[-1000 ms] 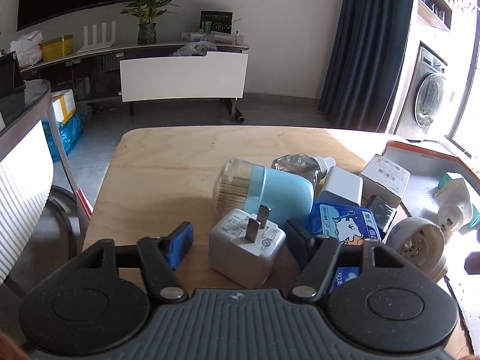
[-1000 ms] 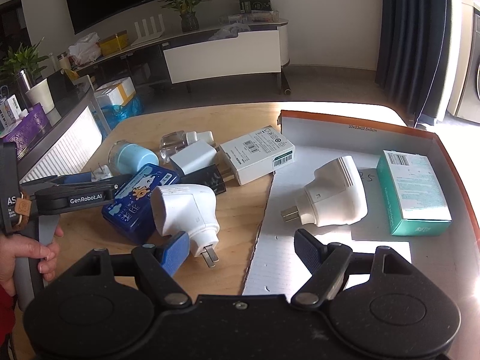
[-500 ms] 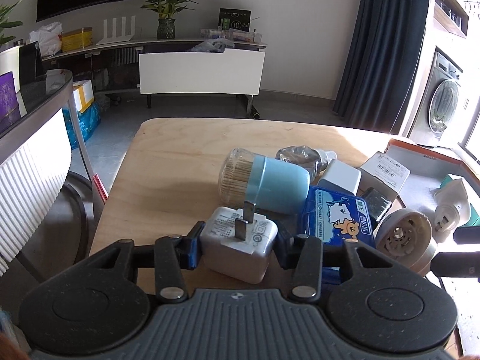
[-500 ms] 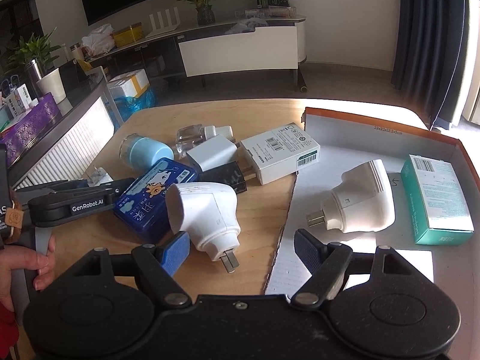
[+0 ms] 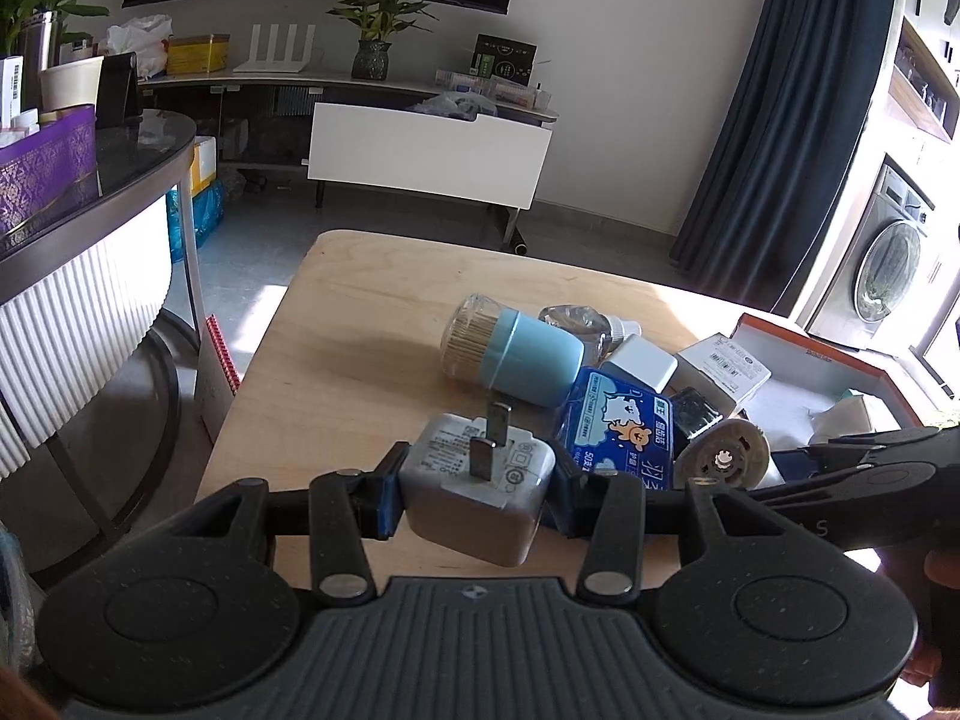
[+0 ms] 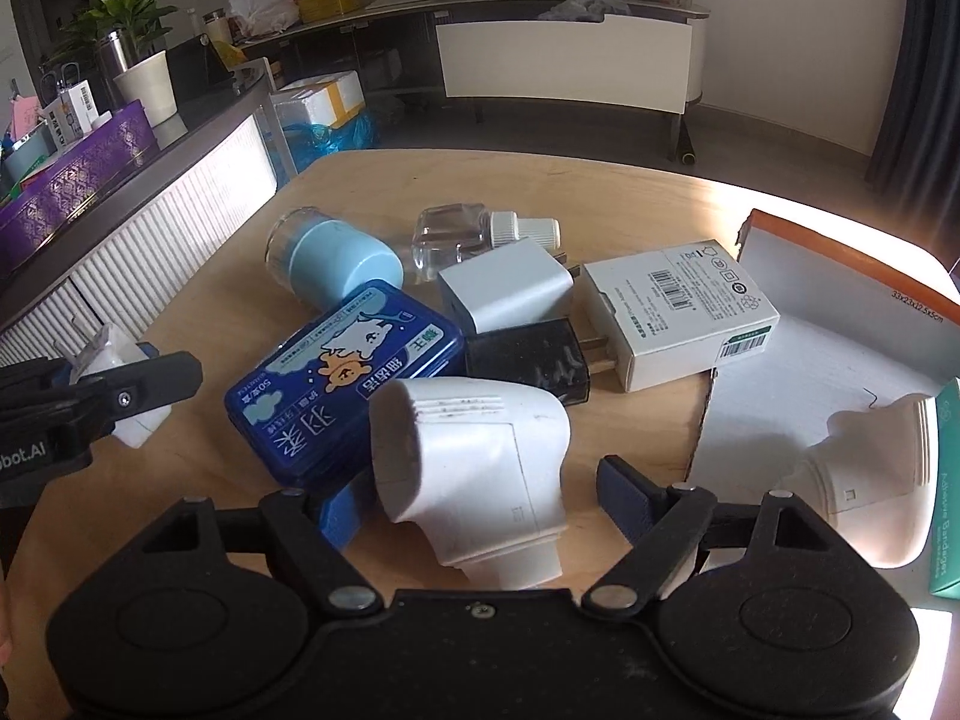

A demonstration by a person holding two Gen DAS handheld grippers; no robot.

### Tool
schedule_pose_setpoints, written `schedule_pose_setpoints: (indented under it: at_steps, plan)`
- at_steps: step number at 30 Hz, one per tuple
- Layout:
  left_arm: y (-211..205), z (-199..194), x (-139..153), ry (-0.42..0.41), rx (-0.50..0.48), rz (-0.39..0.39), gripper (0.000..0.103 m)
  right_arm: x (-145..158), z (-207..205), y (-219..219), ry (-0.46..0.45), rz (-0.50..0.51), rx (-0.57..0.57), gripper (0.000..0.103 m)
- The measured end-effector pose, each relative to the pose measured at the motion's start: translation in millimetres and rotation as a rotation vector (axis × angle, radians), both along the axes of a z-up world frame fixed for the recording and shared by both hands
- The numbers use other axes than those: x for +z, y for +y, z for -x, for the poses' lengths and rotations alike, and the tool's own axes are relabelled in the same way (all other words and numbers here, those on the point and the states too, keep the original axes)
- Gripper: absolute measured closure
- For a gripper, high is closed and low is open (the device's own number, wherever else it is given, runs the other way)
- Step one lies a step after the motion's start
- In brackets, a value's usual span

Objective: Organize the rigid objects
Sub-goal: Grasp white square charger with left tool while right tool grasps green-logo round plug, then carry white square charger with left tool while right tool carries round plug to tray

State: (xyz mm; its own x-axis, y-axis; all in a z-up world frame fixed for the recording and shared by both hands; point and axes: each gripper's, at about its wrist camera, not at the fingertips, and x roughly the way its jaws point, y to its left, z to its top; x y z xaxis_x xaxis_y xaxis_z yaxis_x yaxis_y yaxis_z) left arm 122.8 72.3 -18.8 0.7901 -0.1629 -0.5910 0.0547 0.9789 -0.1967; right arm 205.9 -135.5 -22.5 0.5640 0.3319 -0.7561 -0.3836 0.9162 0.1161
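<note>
Two tools: L [image 5: 477, 495] clamps charger [image 5: 477, 480], R [image 6: 474, 498] closing round plug [image 6: 474, 468], blue tin [image 6: 342, 372] adjacent

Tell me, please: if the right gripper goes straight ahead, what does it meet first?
The white plug: it already lies between the open right gripper pads. Beyond it probably comes the blue tin.

Table [image 6: 228, 480]: pale plywood, matt, fine grain. Charger cube [image 5: 477, 486]: matt grey-white plastic, dull metal prongs, pinched by blue rubbery pads [image 5: 390, 498]. Angled plug [image 6: 474, 468]: smooth white plastic, slight sheen, ribbed top. Blue case [image 6: 336, 372]: glossy printed plastic. Toothpick jar [image 5: 510, 354]: clear plastic end, satin light-blue body. Tray [image 6: 840, 252]: cardboard, orange edge, white matt liner. Gripper bodies: speckled matt black plastic.
</note>
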Motion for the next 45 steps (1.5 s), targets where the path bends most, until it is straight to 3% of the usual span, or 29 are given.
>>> schedule_pose_setpoints:
  at_steps: [1, 23, 45]
  plan:
    - [-0.7, 1.2, 0.8, -0.001, 0.0, 0.001, 0.057, 1.5, 1.0, 1.0, 0.0, 0.002, -0.001, 0.024]
    - [-36.4, 31.8, 37.2, -0.054, -0.041, 0.022, 0.057, 63.1, 72.8, -30.7, -0.116, -0.081, -0.103, 0.025]
    - [-61.8, 40.3, 47.1, -0.072, -0.113, 0.004, 0.057, 85.6, 101.8, -68.0, -0.157, -0.075, -0.21, 0.025]
